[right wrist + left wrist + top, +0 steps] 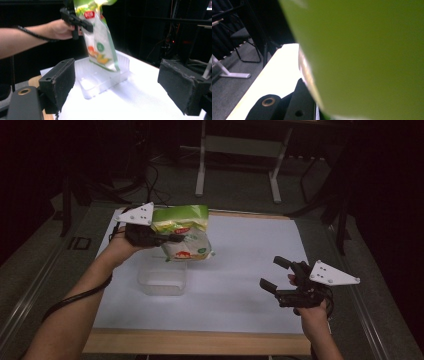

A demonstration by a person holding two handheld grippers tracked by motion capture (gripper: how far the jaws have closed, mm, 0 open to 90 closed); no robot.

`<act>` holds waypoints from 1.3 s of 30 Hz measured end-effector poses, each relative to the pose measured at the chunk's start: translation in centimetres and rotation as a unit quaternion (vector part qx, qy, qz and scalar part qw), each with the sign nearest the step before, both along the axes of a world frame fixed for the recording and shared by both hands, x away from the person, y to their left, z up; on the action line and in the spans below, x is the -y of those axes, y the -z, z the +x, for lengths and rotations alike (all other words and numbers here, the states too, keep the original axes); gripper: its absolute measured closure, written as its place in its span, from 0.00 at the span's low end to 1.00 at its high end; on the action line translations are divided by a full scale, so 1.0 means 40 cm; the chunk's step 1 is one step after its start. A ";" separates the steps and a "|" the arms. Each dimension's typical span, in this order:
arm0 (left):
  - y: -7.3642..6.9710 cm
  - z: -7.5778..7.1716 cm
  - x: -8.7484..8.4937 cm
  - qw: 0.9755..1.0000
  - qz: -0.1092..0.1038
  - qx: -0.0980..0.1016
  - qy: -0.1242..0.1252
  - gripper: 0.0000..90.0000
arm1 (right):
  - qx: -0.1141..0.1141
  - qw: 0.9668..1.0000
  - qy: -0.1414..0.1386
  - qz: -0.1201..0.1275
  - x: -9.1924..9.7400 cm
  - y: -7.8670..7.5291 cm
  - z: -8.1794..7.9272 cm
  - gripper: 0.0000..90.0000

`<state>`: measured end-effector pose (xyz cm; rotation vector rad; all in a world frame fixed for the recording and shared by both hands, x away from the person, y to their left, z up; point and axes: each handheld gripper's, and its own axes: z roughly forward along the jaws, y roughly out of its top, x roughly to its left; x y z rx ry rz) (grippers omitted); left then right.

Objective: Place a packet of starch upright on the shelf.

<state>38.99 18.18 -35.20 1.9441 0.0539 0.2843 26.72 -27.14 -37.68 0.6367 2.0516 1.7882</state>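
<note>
Bag [184, 234] first: we see a green and white snack bag hanging in the air above the table [250, 270], its green top near the left gripper [172, 238] and its pale lower part drooping toward a clear plastic tub [162, 279]. From the right gripper view the bag's [101, 45] bottom corner hangs at or just inside the rim of the tub [105, 75]; we cannot tell whether they touch. Our left gripper is clamped on the bag's upper part, and in the left gripper view the green film [362, 57] lies right against the camera. Our right gripper [274, 272] hovers over the white sheet, well apart from the bag and the tub, with its jaws spread wide and nothing between them. Beyond the table stand the legs of a grey frame [237, 165] on the dark floor.
</note>
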 end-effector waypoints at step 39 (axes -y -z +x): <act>0.157 0.075 -0.132 0.996 0.061 -0.061 -0.025 0.89 | -0.034 0.999 -0.002 -0.004 0.046 0.086 0.004 0.17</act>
